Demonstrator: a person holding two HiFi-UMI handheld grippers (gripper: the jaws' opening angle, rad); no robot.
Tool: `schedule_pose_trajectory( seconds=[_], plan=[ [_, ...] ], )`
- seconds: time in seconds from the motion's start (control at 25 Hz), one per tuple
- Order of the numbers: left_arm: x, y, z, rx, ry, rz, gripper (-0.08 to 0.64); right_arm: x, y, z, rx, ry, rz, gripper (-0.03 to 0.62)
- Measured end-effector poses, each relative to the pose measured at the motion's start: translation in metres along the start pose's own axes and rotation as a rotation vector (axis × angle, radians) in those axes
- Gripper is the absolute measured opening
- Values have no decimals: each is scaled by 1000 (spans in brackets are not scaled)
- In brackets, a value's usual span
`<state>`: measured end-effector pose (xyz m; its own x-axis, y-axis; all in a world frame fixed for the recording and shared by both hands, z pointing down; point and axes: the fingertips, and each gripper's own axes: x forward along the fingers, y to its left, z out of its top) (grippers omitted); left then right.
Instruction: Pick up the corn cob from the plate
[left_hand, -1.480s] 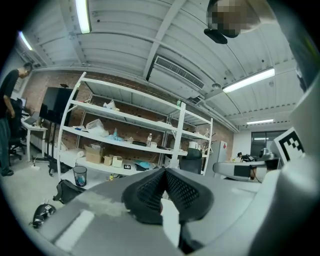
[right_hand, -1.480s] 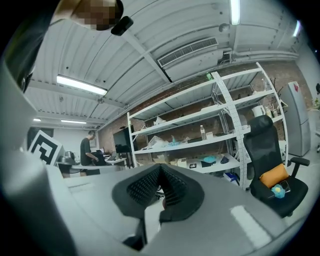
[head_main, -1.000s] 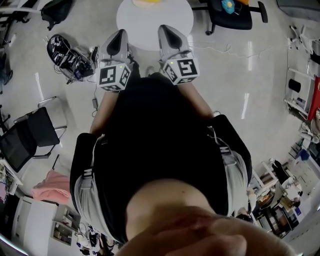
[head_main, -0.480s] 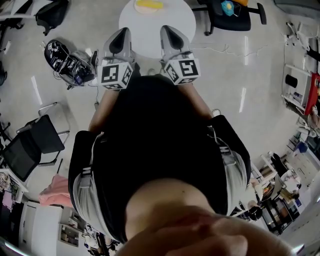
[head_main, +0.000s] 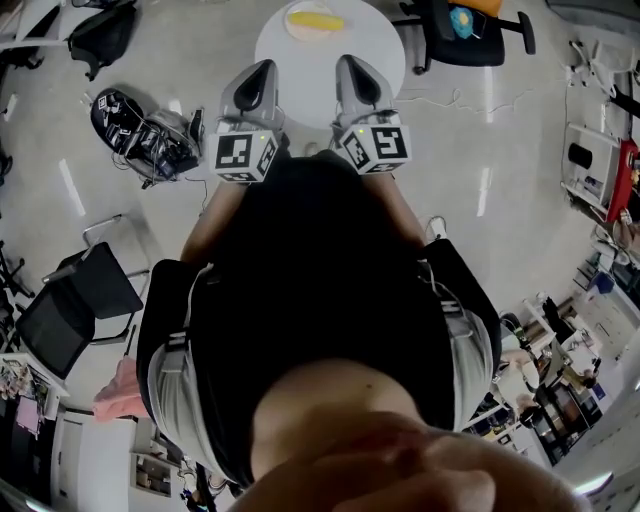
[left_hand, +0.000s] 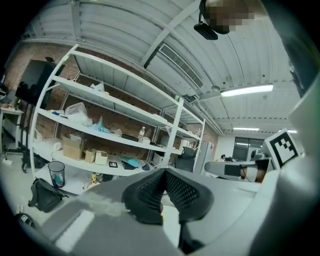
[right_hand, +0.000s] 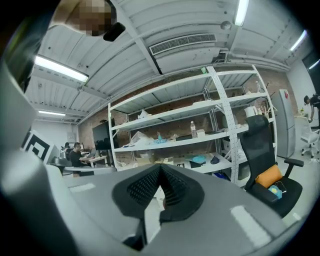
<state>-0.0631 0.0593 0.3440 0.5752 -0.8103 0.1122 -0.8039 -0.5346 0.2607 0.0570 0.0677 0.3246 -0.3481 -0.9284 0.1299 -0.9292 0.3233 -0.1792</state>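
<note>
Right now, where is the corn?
Head view, top middle: the corn cob lies on its plate on the round white table.

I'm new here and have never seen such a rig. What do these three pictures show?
No robot: a person wears a head camera and holds a grey two-jaw gripper in each hand. The head view looks down past a black shirt at the left gripper and right gripper, each bearing a black-and-white marker cube. Ahead stands a round white table with a pale plate carrying a yellow corn cob. The other two pictures come from cameras on each gripper, looking along its jaws toward metal shelving. Both jaw pairs are shut and empty; the corn is untouched.
</note>
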Motion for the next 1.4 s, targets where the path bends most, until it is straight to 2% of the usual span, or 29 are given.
schedule_pose_trajectory(
  seconds=[0.28, 0.64, 1.04, 1.4],
  plan=[
    [11, 21, 4, -5, -2, -39, 6, 21, 4, 0, 2, 8, -39, 8],
    [25, 32, 2, -21, 8, -41, 6, 36, -6, -1, 16, 13, -58, 9],
    [54, 45, 8, -15, 10, -11, 6, 63, -28, -4, 33, 37, -49, 9],
    [89, 53, -10, -27, 47, 18, 6, 83, -52, -31, 56, 105, -20, 9]
  ],
)
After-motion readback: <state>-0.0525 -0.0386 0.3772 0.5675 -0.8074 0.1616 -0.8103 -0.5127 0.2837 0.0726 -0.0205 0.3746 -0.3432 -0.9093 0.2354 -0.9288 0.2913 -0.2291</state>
